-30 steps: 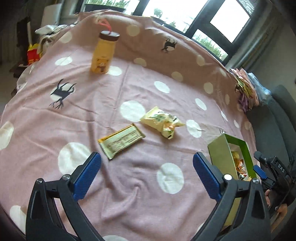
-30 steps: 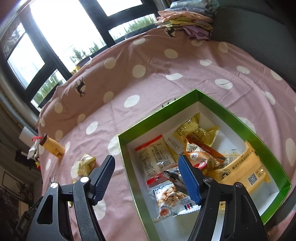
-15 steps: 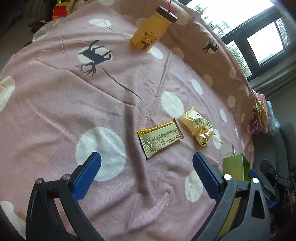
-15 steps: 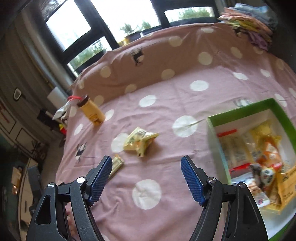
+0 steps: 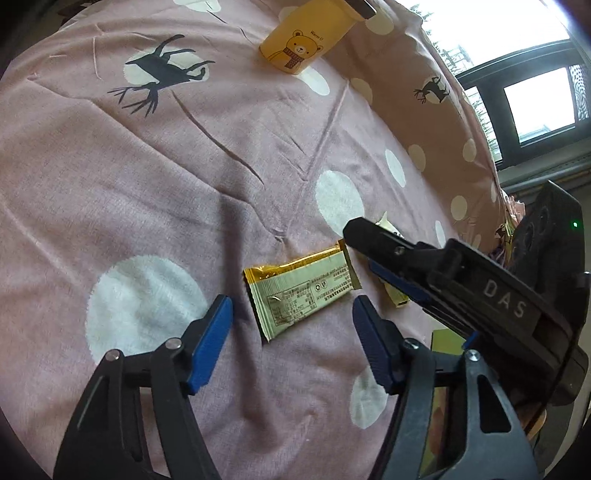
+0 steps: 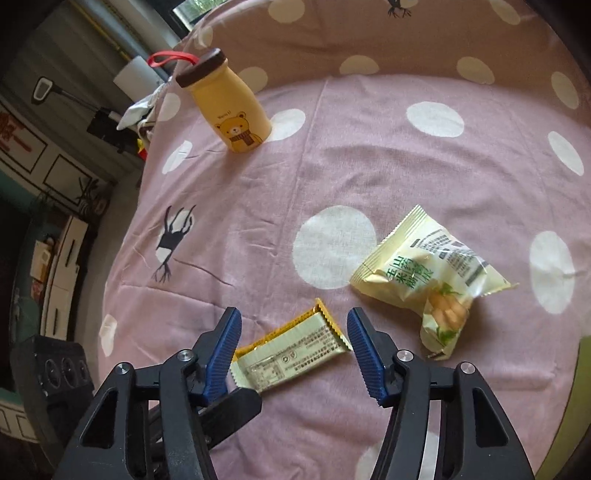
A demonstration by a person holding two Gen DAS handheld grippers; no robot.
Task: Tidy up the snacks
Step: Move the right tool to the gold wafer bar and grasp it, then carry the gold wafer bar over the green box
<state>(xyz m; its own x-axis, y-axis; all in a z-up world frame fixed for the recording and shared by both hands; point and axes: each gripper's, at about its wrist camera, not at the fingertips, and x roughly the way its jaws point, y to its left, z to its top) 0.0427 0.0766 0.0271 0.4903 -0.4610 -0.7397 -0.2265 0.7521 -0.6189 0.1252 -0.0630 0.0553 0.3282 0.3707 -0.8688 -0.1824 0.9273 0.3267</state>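
Observation:
A flat gold and cream snack bar [image 5: 301, 291] lies on the pink dotted cloth [image 5: 166, 192]. My left gripper [image 5: 291, 315] is open, low over the cloth, its blue fingers either side of the bar's near end. My right gripper [image 6: 293, 325] is open and empty, reaching in over the same bar [image 6: 291, 350]; in the left wrist view its black body [image 5: 461, 280] crosses from the right. A puffy pale yellow snack bag [image 6: 424, 277] lies right of the bar, mostly hidden in the left wrist view. A sliver of the green snack box [image 5: 447, 339] shows behind the right gripper.
A yellow bear-print bottle [image 6: 229, 107] with a brown cap stands at the far side of the cloth; it also shows in the left wrist view [image 5: 310, 33]. Windows lie beyond the bed. Furniture and clutter stand past the cloth's left edge [image 6: 66, 236].
Both grippers have moved in and down toward the snack bar. The right gripper swung left, away from the green box, and now shows in the left wrist view. Both stay open.

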